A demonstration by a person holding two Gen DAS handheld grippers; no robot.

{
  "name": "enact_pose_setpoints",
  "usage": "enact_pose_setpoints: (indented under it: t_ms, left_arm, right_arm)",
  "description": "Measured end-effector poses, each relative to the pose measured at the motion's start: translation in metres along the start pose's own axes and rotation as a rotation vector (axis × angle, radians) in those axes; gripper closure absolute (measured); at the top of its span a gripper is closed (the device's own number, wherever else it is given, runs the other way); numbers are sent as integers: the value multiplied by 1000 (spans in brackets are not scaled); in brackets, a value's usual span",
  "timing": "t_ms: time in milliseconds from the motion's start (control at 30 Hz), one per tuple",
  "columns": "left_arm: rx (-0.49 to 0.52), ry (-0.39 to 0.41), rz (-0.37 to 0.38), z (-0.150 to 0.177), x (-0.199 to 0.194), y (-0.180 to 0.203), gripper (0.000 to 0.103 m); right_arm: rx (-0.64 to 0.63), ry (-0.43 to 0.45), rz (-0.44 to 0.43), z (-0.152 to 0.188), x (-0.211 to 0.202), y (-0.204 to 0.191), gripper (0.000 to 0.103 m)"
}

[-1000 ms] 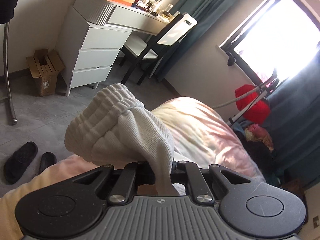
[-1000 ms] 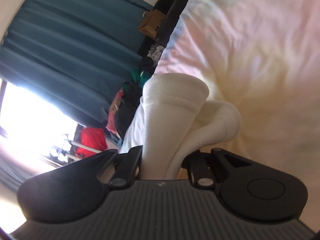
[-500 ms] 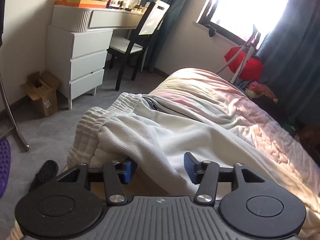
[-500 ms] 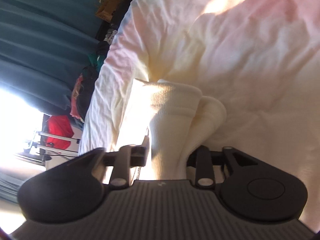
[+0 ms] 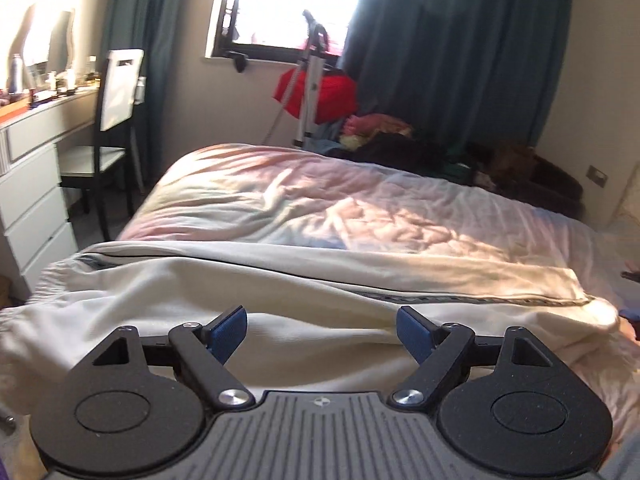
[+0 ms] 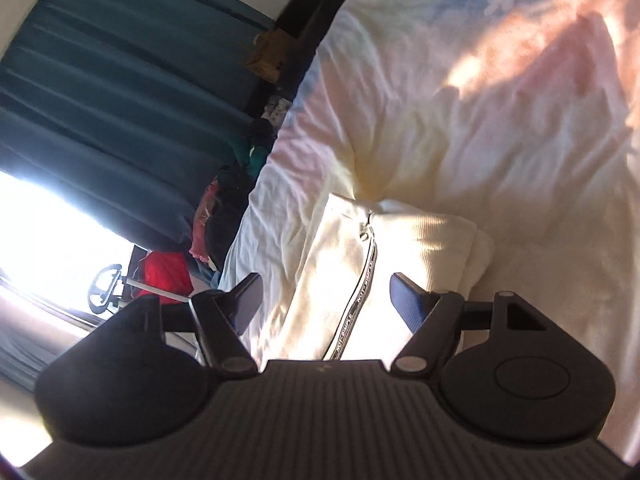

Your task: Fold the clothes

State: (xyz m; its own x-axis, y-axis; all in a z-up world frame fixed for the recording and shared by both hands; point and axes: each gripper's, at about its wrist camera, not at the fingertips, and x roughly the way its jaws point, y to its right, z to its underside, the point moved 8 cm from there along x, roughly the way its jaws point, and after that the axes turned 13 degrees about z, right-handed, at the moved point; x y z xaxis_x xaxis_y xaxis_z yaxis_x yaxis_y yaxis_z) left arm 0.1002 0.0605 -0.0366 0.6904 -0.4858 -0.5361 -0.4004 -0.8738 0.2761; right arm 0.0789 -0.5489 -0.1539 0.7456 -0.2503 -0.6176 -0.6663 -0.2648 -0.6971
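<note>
Cream ribbed trousers (image 5: 280, 280) with a dark printed side stripe lie stretched across the near edge of the bed (image 5: 320, 200). My left gripper (image 5: 320, 330) hovers just above the cloth, its jaws opening wide, blue pads clear of the fabric. In the right wrist view the cuff end of the same trousers (image 6: 400, 248) rests on the quilt (image 6: 500, 120). My right gripper (image 6: 326, 298) stands over it, jaws opening, with the striped cloth lying between the fingers but not pinched.
A white dresser (image 5: 28, 184) and a black chair (image 5: 108, 120) stand left of the bed. A metal stand with red cloth (image 5: 316, 88) and a heap of clothes (image 5: 400, 136) sit below the window, beside dark curtains (image 5: 460, 40).
Both grippers let go of the trousers and spread their jaws. The garment dropped from a bunched, lifted hold to lying on the bed. The left view swung and rolled toward the window.
</note>
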Motion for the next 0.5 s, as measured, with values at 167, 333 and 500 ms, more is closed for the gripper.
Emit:
enact_pose_setpoints:
  t_ms: [167, 333, 500]
  left_arm:
    - [154, -181, 27, 23, 96, 58, 20]
    - [249, -303, 17, 60, 159, 75, 24]
    - [325, -266, -20, 74, 162, 68, 24]
  right_arm:
    - [-44, -25, 72, 11, 0, 4, 30]
    - [-18, -182, 76, 33, 27, 13, 30]
    - [-70, -300, 133, 57, 49, 19, 31]
